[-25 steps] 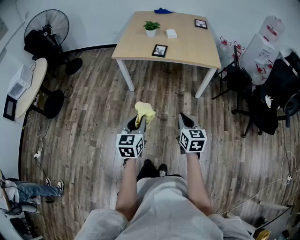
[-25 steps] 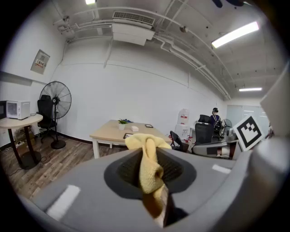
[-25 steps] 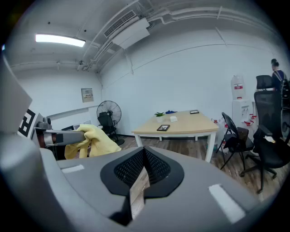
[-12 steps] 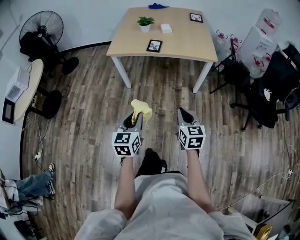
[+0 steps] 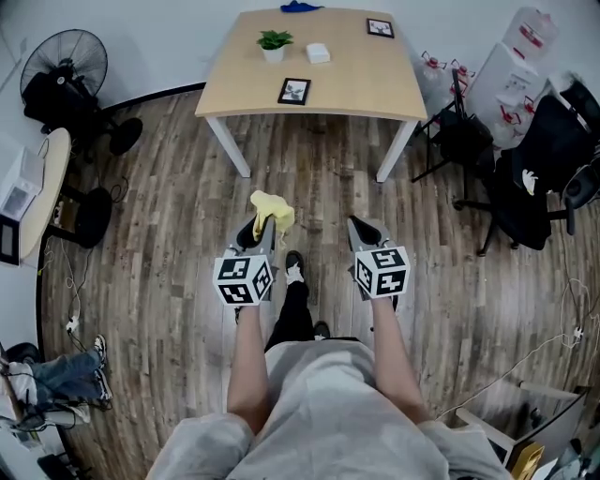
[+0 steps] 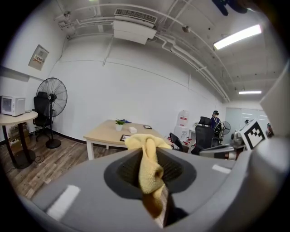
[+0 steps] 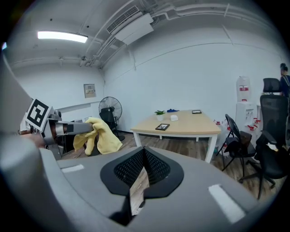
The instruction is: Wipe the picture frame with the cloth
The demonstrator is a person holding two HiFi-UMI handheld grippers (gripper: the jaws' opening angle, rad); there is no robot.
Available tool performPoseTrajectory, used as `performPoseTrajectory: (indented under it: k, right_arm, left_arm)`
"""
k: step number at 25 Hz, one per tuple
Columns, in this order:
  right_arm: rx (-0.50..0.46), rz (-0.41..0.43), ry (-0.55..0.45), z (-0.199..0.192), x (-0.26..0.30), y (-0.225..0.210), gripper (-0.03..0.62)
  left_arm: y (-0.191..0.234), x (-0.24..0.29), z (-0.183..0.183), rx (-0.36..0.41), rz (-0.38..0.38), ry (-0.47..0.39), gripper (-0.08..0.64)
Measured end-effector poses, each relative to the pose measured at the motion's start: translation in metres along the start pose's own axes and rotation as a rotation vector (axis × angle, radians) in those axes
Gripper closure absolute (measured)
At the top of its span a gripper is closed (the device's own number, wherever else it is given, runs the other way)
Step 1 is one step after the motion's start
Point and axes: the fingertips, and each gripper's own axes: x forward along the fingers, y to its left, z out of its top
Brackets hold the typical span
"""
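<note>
A yellow cloth [image 5: 270, 208] hangs from my left gripper [image 5: 261, 228], which is shut on it; in the left gripper view the cloth [image 6: 149, 163] is bunched between the jaws. My right gripper [image 5: 361, 228] is shut with nothing in it [image 7: 144, 154]. Both are held over the wooden floor, well short of the light wood table [image 5: 356, 89]. A black picture frame [image 5: 293, 91] lies near the table's front edge, and a second frame [image 5: 379, 27] lies at its far right. The right gripper view shows the cloth [image 7: 102, 138] off to the left and the near frame [image 7: 162, 127].
On the table stand a small potted plant [image 5: 274, 40], a white box [image 5: 318, 53] and a blue cloth [image 5: 300, 7]. A standing fan [image 5: 66, 58] and a round side table [image 5: 37, 187] are at the left. Black office chairs [image 5: 534, 187] and water bottles [image 5: 525, 47] crowd the right.
The person has stepped forward, one foot now ahead between the grippers. The table has slid left and up in the head view. Both grippers keep their hold and spacing.
</note>
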Motion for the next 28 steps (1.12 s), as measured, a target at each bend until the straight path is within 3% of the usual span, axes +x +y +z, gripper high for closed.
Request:
performPoseTrajectory:
  k: [20,23,28]
  right_arm:
    - [0.024,-0.086,0.008,0.097,0.180,-0.078,0.586]
    - [0.027,-0.088,0.013,0.111,0.207,-0.083,0.543]
    - [0.014,-0.103,0.018,0.130,0.244,-0.090,0.591]
  left_arm:
    - [0.091,0.208,0.080,-0.007,-0.091,0.043,0.428]
    - [0.108,0.236,0.090,-0.008,-0.105,0.051,0.428]
    - [0.135,0.277,0.101,-0.021,-0.125,0.059,0.428]
